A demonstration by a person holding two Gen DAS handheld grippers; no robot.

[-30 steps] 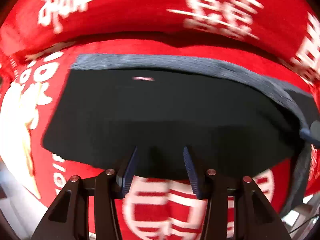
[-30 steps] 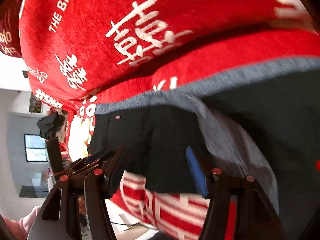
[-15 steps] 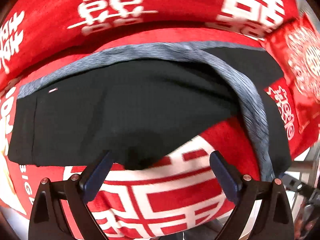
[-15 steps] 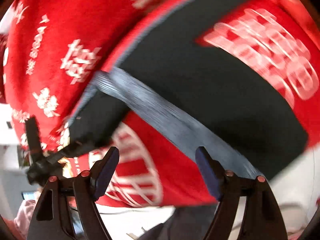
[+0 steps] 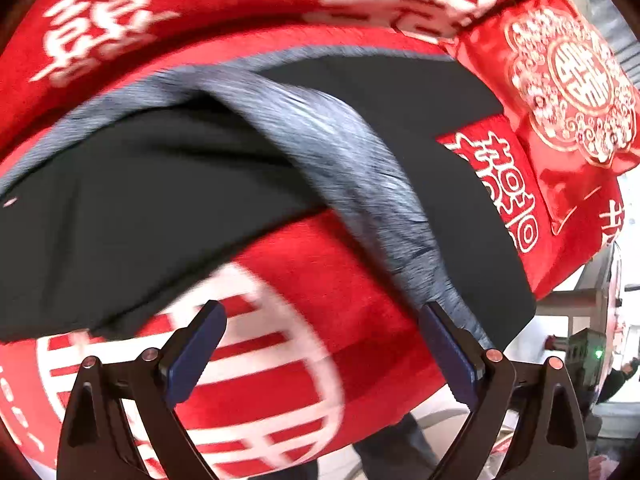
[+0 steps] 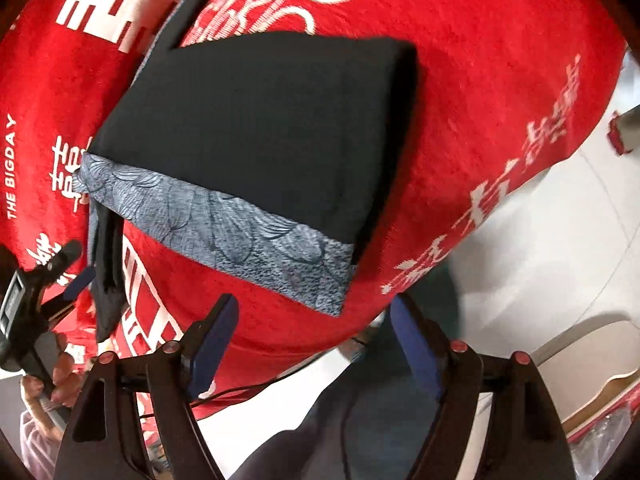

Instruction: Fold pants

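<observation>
Pants (image 6: 256, 136) lie folded beyond both empty grippers: left (image 5: 324, 352) wide, right (image 6: 316, 344) seemingly closing.

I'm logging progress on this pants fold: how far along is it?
Done: one fold is in, with the black pants doubled over on the red blanket and the grey patterned band on top. In hand: nothing; the left gripper is open and the right gripper is closing on nothing. Left: probably a further fold.

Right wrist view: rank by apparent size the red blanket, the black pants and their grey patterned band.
1. red blanket, fills most of the view
2. black pants
3. grey patterned band, a strip along the pants' near edge
</observation>
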